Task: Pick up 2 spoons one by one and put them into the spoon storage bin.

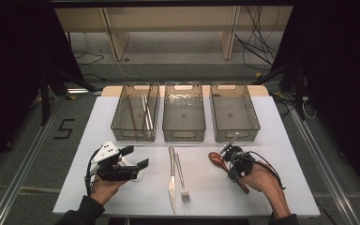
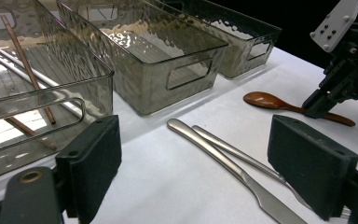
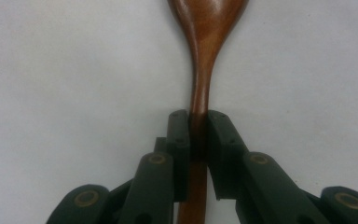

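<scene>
The wooden spoon (image 3: 200, 70) lies flat on the white bench (image 1: 262, 187), its handle running straight between the right gripper's (image 3: 198, 123) jaws, which are clamped on its neck, bowl pointing away toward the bins.

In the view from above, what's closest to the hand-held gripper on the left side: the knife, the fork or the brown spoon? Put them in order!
Starting from the left hand-held gripper:
1. The knife, just to its right, mid-table.
2. The fork, lying right beside the knife on its far side.
3. The brown spoon, far across on the right, pinched in the right hand-held gripper.
</scene>
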The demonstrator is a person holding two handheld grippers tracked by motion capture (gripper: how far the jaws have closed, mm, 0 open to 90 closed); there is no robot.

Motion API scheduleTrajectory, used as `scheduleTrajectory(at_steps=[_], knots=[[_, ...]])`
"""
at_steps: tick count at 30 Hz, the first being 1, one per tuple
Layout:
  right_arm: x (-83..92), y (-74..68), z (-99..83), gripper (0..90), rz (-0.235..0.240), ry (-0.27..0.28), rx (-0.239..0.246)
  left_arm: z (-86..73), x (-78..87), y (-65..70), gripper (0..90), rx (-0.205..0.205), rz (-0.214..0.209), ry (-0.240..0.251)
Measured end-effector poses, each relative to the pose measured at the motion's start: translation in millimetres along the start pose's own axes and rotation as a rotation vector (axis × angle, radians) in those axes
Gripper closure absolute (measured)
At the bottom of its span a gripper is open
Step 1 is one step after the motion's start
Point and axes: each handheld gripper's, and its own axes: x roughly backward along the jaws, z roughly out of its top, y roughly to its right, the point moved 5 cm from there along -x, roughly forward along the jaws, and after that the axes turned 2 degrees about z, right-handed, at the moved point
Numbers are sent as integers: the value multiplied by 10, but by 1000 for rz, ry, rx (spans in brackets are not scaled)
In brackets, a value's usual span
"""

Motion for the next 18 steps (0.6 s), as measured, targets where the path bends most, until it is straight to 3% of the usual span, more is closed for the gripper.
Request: scheduleTrajectory(at_steps=[18], knots=[[80, 17, 28, 812, 27, 89, 28, -6, -2, -13, 174, 9, -1, -4]])
